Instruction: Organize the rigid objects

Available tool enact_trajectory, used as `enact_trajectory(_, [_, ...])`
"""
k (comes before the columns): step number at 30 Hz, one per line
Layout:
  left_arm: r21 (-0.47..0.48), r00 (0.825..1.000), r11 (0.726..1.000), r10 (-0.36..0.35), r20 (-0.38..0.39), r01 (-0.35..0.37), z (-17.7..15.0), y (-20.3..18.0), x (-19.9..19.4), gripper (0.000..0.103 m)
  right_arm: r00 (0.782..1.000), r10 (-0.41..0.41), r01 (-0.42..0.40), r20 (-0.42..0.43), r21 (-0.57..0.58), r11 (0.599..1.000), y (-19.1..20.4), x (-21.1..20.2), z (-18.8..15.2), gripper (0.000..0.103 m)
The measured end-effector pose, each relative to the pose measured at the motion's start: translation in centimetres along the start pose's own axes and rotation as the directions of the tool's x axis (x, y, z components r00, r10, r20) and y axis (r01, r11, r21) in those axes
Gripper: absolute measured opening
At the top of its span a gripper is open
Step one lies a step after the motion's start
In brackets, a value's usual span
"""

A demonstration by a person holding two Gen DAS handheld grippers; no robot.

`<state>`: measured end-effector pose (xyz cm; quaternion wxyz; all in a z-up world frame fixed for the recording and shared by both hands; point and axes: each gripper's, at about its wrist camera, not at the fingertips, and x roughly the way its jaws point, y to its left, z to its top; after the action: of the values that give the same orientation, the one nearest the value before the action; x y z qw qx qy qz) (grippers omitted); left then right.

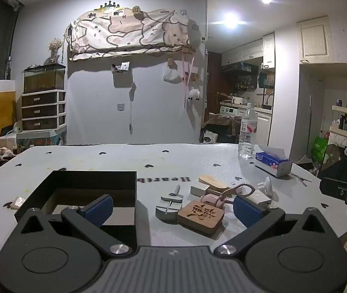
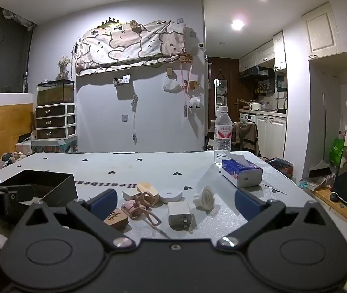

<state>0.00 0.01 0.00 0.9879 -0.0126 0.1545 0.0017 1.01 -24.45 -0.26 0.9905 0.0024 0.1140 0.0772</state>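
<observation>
A: Both of your claws are spread wide and hold nothing. Your left claw (image 1: pixel 172 207) hangs low over the counter (image 1: pixel 114 161), its left pad over the black box (image 1: pixel 92 183) and its right pad at the near right of the clutter.

B: And the clutter itself?

A: Take the black box as your mark. Just right of it lies the grey stand-like piece (image 1: pixel 169 204), and touching that on its right is the carved wooden tag (image 1: pixel 200 216). Beyond the tag sit a pink cord-wrapped item (image 1: pixel 216 199), a small white block (image 1: pixel 199 189) and a pale wooden piece (image 1: pixel 212 182).

B: What does your right claw (image 2: pixel 173 204) see?

A: The same pile from the other side. Well right of the box lie a white plug adapter (image 2: pixel 179 213), a round white puck (image 2: pixel 171 195) and a white ribbed cap (image 2: pixel 205 199) tilted on its side. The pink piece may be a small clip with a looped strap; the view is too dim to be sure.

B: Anything farther off?

A: A water bottle (image 2: pixel 222 134) stands upright far right of the box at the counter's back edge, with a blue tissue pack (image 2: pixel 242 172) just in front of it.
</observation>
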Motion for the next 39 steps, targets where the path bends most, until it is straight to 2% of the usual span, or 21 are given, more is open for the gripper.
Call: enact_trajectory(39, [-0.002, 1.000, 1.000, 0.001, -0.008, -0.001, 0.01, 0.03, 0.00, 0.103, 1.000, 0.000, 0.000, -0.004, 0.000, 1.000, -0.13, -0.05, 0.03, 0.103])
